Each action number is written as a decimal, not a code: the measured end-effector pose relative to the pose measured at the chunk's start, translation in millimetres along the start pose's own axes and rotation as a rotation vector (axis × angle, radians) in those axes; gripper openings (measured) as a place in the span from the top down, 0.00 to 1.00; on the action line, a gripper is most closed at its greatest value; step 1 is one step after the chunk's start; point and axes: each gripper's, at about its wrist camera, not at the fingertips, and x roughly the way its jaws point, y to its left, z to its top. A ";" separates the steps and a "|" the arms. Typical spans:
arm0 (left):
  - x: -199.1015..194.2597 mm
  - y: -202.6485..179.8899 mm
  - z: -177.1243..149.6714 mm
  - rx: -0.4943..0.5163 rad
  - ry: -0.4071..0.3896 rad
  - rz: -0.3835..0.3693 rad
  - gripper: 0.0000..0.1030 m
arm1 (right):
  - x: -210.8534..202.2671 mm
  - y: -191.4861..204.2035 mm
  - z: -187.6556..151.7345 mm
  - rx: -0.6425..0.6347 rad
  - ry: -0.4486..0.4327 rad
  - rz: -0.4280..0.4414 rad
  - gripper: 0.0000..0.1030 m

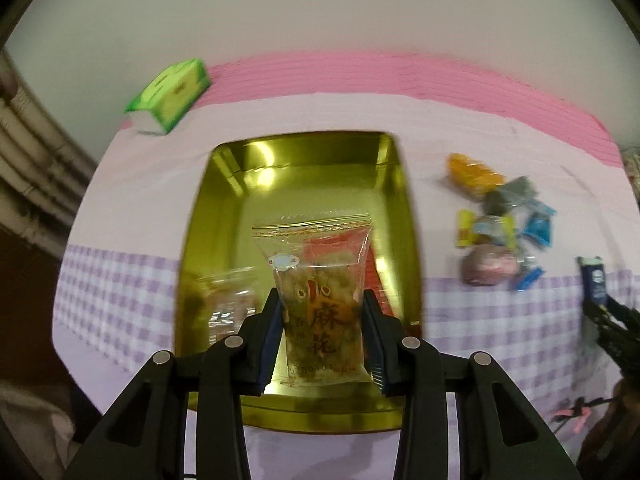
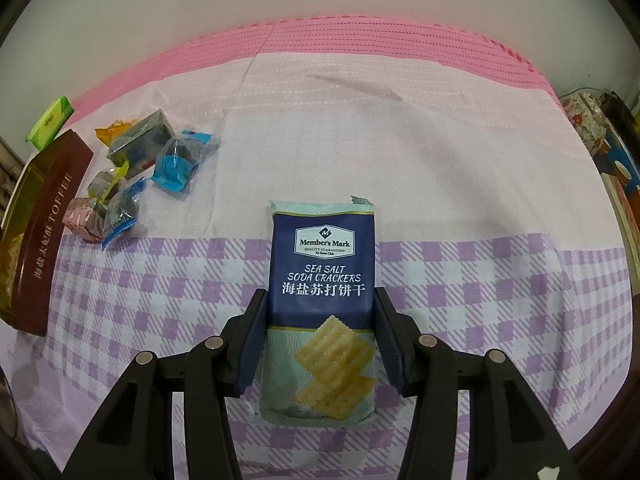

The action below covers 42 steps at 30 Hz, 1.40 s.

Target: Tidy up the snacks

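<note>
Snacks lie in a loose pile (image 2: 136,176) at the upper left of the right wrist view, beside a gold tin (image 1: 224,216). The right gripper (image 2: 320,340) jaws straddle a blue cracker pack (image 2: 322,280) on the checked cloth (image 2: 480,280). The left gripper (image 1: 322,336) jaws pinch a clear twist-snack packet (image 1: 320,280) above the tin.

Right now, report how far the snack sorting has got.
Done: at least one clear snack packet already lies in the gold tin. In hand: the left gripper holds a clear twist-snack packet above the tin, and the right gripper brackets the soda crackers pack on the cloth; whether its pads press is unclear. Left: the pile of small wrapped snacks beside the tin.
</note>
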 end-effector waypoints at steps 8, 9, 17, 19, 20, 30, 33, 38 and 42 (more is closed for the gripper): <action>26.0 28.4 -9.7 -0.005 0.059 0.075 0.62 | -0.2 2.5 -0.5 0.002 0.002 -0.012 0.52; 29.0 30.9 -11.1 -0.004 0.065 0.084 0.62 | -0.2 2.5 -0.5 0.004 0.002 -0.013 0.52; 45.2 41.1 -17.0 0.013 0.093 0.116 0.62 | 0.9 2.2 0.3 0.017 0.008 -0.022 0.51; 49.5 43.7 -19.4 0.017 0.101 0.123 0.62 | 0.9 1.8 0.4 0.021 0.010 -0.025 0.51; 50.8 44.1 -20.0 0.018 0.103 0.124 0.62 | 0.9 2.3 0.3 0.025 0.011 -0.027 0.51; 56.9 44.7 -28.5 0.052 0.085 0.155 0.62 | 1.9 4.8 1.5 0.043 0.026 -0.040 0.51; 56.4 44.1 -29.0 0.059 0.079 0.155 0.61 | 2.1 4.7 2.2 0.045 0.031 -0.040 0.51; 54.4 45.5 -30.0 0.050 0.072 0.145 0.60 | 3.2 5.9 4.1 0.049 0.043 -0.049 0.52; 49.3 47.3 -30.7 0.028 0.055 0.115 0.54 | 4.1 5.7 4.2 0.056 0.046 -0.051 0.54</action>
